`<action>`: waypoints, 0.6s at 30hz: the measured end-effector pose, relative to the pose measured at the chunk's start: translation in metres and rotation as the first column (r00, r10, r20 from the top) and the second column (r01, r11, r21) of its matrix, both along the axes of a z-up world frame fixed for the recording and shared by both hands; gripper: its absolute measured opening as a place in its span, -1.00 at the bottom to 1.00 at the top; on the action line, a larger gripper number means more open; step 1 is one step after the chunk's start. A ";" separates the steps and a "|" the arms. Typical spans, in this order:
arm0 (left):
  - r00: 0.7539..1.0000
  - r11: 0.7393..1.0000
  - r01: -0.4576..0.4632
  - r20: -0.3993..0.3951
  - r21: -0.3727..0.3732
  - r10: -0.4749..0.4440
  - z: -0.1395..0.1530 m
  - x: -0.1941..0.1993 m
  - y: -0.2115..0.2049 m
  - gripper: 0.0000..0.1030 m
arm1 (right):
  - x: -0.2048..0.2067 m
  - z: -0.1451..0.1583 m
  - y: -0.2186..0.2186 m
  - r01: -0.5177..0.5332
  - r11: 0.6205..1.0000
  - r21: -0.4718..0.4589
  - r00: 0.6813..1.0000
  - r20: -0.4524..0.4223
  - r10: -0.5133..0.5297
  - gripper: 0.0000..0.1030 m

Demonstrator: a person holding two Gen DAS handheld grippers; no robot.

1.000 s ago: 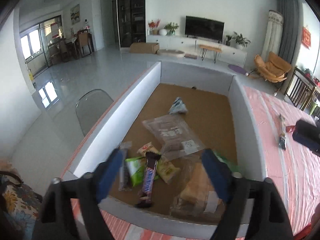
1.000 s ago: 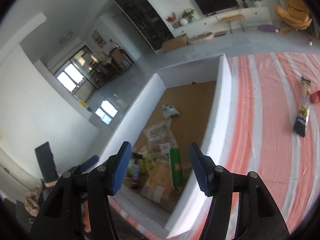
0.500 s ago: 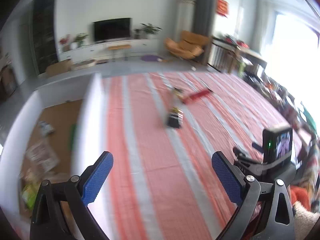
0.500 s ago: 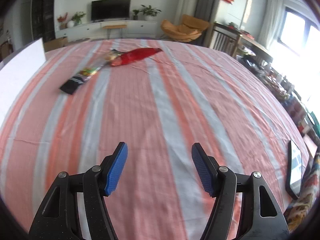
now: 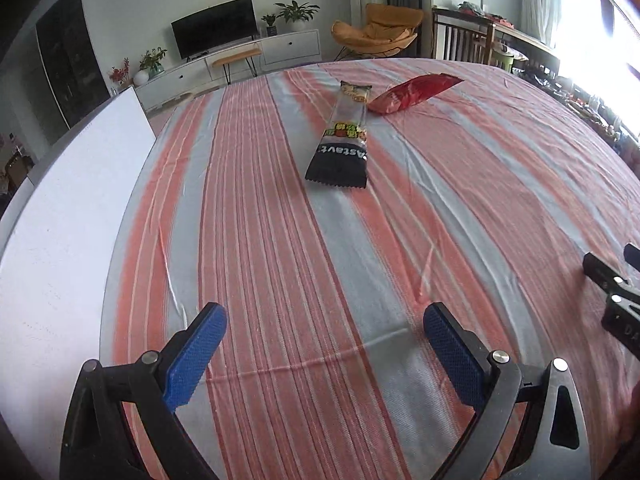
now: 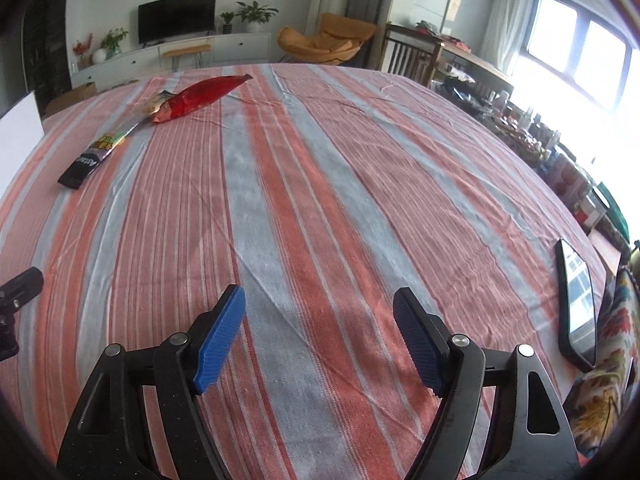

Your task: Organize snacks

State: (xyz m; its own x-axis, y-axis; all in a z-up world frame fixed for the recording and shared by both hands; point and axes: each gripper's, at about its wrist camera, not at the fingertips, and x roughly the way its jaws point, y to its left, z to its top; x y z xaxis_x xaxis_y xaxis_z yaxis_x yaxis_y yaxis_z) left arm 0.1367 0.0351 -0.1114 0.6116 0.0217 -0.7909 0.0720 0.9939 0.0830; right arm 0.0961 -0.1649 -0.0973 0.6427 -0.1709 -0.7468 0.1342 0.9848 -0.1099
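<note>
Striped orange-and-grey cloth covers the worktop (image 5: 304, 264) across both wrist views.

Left claw (image 5: 326, 344): jaws spread wide with nothing between the blue pads, only bare cloth below. One second ago this claw faced the white-walled box (image 5: 60, 240) holding several snack packets; now that box shows only as a white wall along the worktop's left edge, and the jaws stand wider than in that frame.

Right claw (image 6: 320, 336): jaws apart and empty over the cloth. They have just been opening further, with nothing between them. One second ago it also looked toward the box; now it faces the open worktop.

Task items: a long packet with a black end (image 5: 342, 140) lies flat toward the far side of the worktop, well ahead of both claws. A red packet (image 5: 412, 92) lies at its far end, their far ends touching or overlapping. Both rest outside the box.

A phone (image 6: 576, 300) lies at the worktop's right edge in the right wrist view. Beyond the far edge stand a television (image 5: 214, 32) and an orange chair (image 5: 376, 28).
</note>
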 end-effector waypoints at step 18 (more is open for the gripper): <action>0.998 0.995 -0.048 -0.031 -0.088 0.046 -0.001 0.002 0.014 1.00 | -0.003 -0.003 -0.013 0.019 0.994 0.112 1.000 -0.013 -0.018 0.62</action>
